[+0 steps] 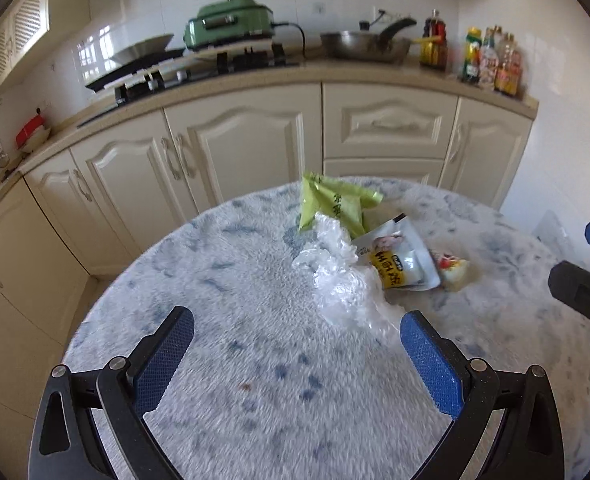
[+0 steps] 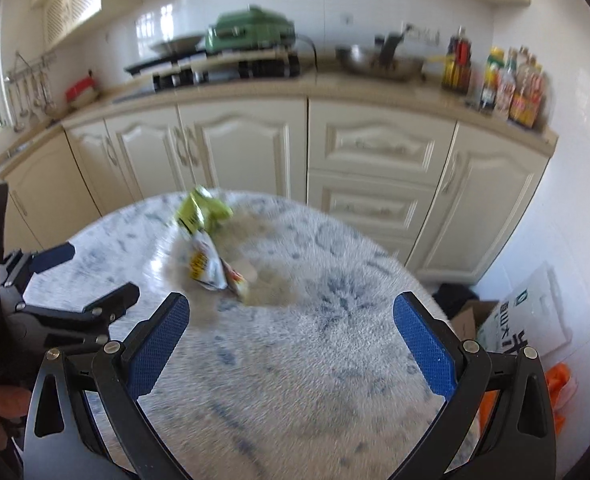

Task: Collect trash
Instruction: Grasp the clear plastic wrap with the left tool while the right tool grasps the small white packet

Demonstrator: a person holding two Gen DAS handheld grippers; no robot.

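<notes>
I have both grippers hanging over the near edge of the fuzzy round table (image 1: 223,280), the left gripper (image 1: 297,354) and the right gripper (image 2: 291,344) each spread wide with nothing between the pads, so I judge this as the approach, before any pickup. The trash sits bunched toward the far edge: a green packet (image 1: 331,204), a crumpled clear plastic wrap (image 1: 343,280), a white-and-yellow pouch (image 1: 399,260) and a small wrapper (image 1: 453,268) touching one another. Next I would push my left gripper forward, straddle the plastic wrap nearest its right pad, and close gently.
</notes>
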